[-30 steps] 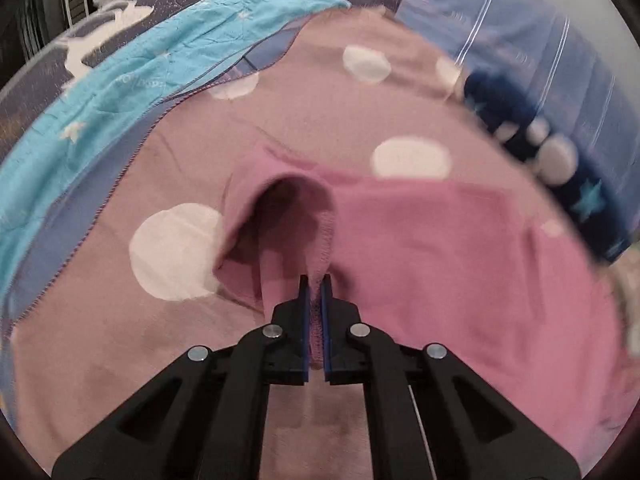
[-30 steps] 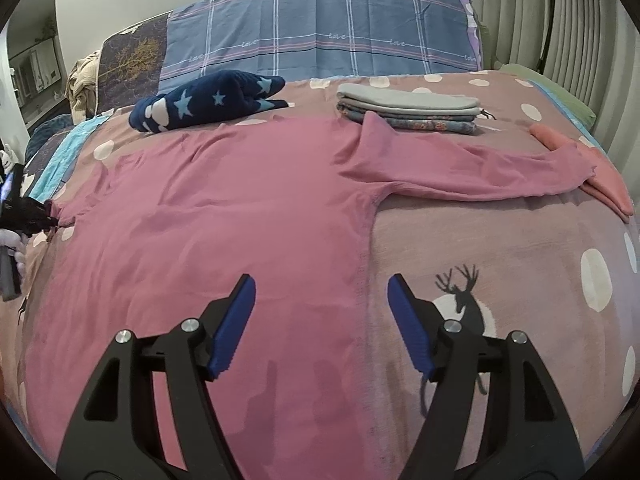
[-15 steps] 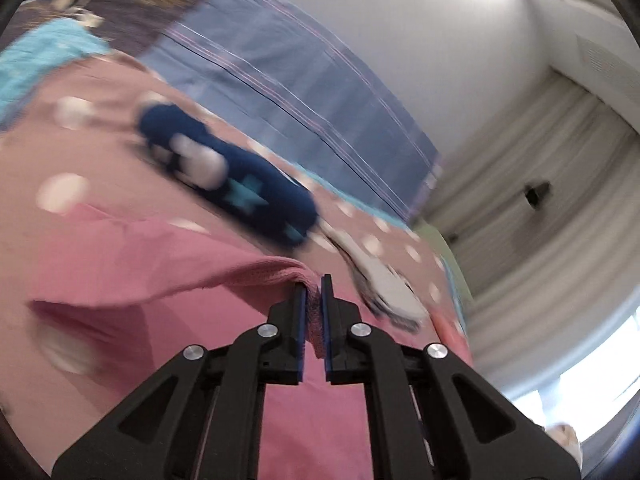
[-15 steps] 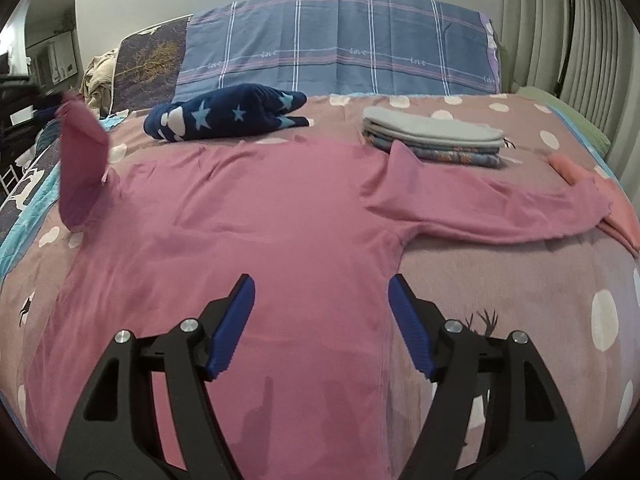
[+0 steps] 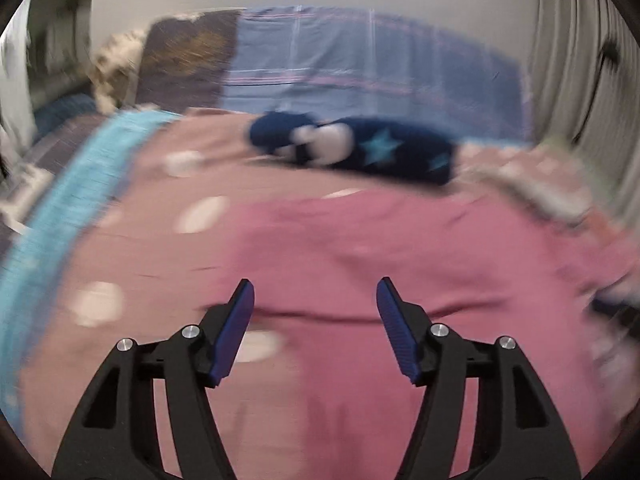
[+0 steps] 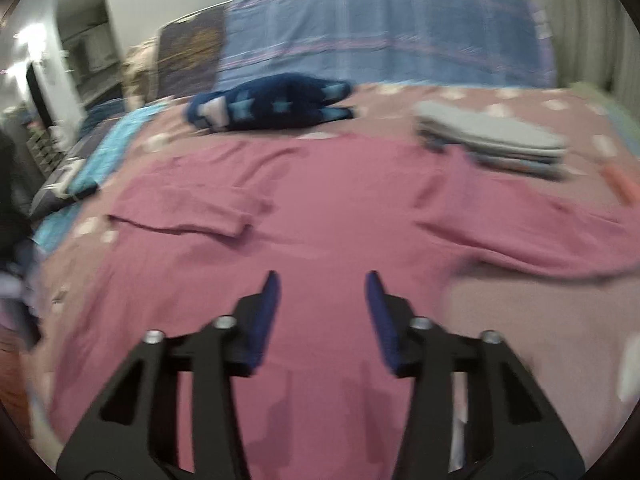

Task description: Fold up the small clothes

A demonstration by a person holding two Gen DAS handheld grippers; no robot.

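Both jaws wide apart, empty.

A shirt lies spread on the bed, one sleeve folded across its left side, with a rolled garment behind it and a stack of folded clothes behind its right sleeve.

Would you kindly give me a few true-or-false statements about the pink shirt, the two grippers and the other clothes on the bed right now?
1. The left gripper is clamped on a sleeve. False: it is open and holds nothing.
2. One sleeve of the pink shirt lies folded over its body. True.
3. The right gripper is open. True.
4. The folded stack sits on the navy star garment. False: they lie apart.
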